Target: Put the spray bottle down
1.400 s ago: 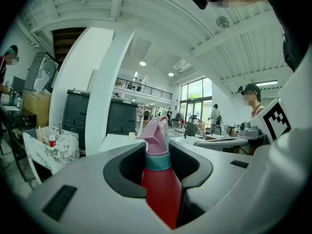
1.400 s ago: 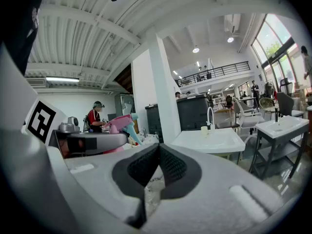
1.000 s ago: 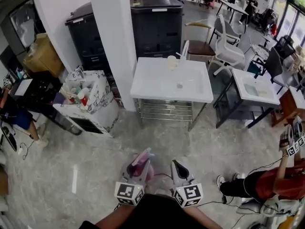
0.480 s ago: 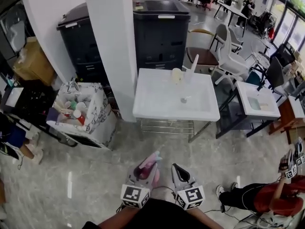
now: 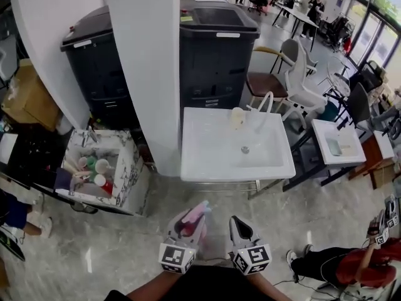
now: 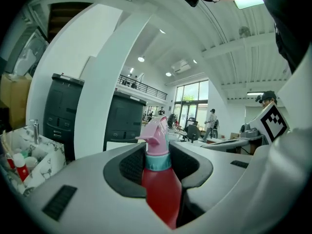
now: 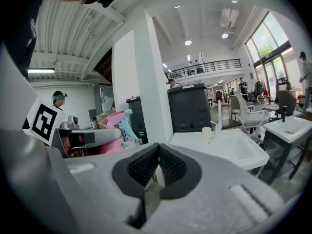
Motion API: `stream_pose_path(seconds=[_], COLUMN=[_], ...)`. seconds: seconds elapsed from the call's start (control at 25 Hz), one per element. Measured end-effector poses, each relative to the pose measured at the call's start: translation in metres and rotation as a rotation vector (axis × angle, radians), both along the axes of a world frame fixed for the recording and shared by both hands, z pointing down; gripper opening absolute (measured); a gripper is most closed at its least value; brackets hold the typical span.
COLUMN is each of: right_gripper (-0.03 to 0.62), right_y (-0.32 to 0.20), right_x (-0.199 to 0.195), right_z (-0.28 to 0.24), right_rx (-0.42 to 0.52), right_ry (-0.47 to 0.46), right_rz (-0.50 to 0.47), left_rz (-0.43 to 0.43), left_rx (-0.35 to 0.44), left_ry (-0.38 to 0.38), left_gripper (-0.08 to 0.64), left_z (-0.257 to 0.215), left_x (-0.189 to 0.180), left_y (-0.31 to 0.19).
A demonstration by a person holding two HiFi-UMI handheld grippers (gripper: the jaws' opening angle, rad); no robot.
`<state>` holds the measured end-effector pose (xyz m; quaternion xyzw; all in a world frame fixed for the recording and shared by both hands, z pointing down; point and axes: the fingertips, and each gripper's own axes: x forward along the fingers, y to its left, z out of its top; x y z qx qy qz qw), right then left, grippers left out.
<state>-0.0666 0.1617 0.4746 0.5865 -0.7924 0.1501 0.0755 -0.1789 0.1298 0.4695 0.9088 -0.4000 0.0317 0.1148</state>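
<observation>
Ahead at 12 o'clock: white sink stand (image 5: pixel 207 158) | left gripper (image 6: pixel 158 152) clamps red, pink-nozzled plastic spray bottle (image 6: pixel 161 194) | right gripper (image 7: pixel 157 162) jaws together, empty | advice: seat base flat before release.

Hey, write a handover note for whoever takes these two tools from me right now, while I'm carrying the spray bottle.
Left tool: shut on the spray bottle, which is upright and gripped around the neck.
Right tool: shut, nothing in it.
Where: both tools are held low over the floor, short of the white sink unit.
Done: bottle is in hand.
Left: it is not yet put down. The sink unit ahead looks like the nearest surface; set it there, then open the left tool.
</observation>
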Motion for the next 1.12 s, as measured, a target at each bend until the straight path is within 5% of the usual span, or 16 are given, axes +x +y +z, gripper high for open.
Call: stream_pose_path(seconds=[0.56,1.12], right_gripper=[-0.002,-0.002], right_y=[-0.082,-0.270], right_x=[0.026,0.102], right_z=[0.006,0.015], right_rx=[0.008,0.052], right_ry=[0.013,-0.071], right_rz=[0.122,0.083], left_rz=[0.047,0.057], left_rx=[-0.019,0.014], left_ry=[0.008,-0.097], left_gripper=[0.156,0.156], left_z=[0.014,0.036], left_x=[0.009,0.100], left_y=[-0.092,-0.270])
